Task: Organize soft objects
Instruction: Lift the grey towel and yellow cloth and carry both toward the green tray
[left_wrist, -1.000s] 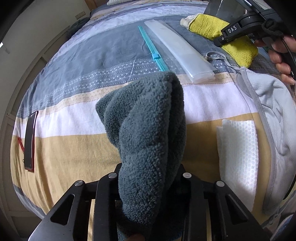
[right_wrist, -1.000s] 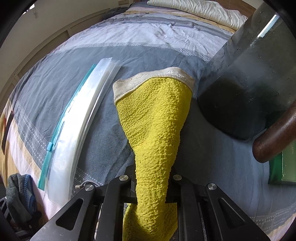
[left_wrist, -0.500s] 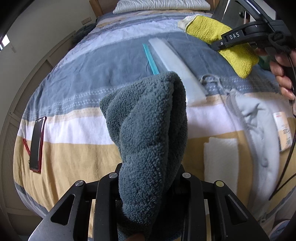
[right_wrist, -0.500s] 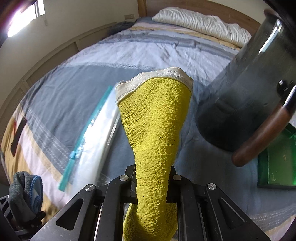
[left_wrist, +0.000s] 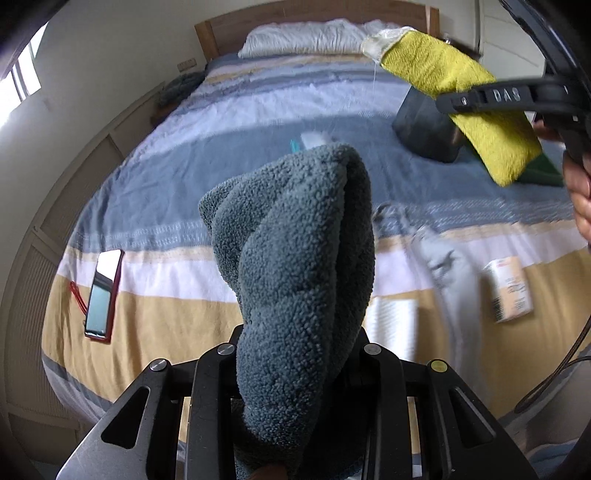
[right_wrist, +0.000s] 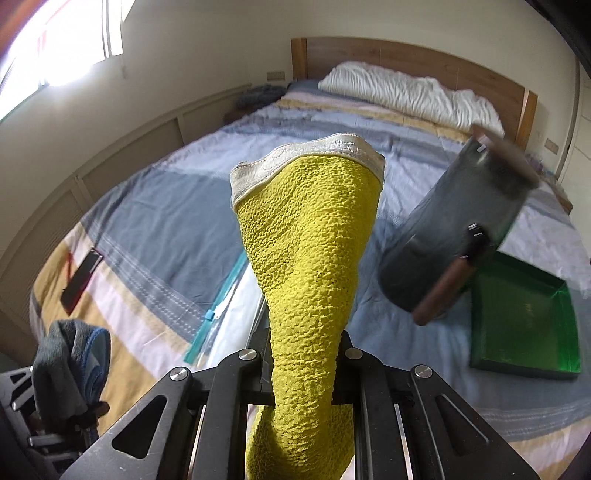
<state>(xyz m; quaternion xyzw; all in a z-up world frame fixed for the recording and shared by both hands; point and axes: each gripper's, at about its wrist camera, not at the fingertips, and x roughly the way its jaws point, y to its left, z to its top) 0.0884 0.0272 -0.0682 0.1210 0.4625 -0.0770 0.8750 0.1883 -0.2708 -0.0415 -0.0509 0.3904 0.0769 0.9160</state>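
Bare bedspread (right_wrist: 155, 221) lay open on the window side, broken only by a phone (left_wrist: 103, 293) near the bed's left edge. Toward the right, a dark bucket (right_wrist: 450, 236) with a wooden handle stood just beside a green tray (right_wrist: 524, 317). A zip bag (right_wrist: 225, 317) lay lengthwise mid-bed, with a grey garment (left_wrist: 443, 266) and a small carton (left_wrist: 509, 291) crowding the foot

Daylight enters from a window (right_wrist: 55, 44) at upper left, blown out to white in both views. The room is evenly bright with soft shadows. A phone (left_wrist: 103, 295) screen reflects glare. Fisheye bending curves the walls and darkens the corners. The bin (right_wrist: 454, 229) and the bed's (left_wrist: 155, 206) right side are smeared by motion blur.
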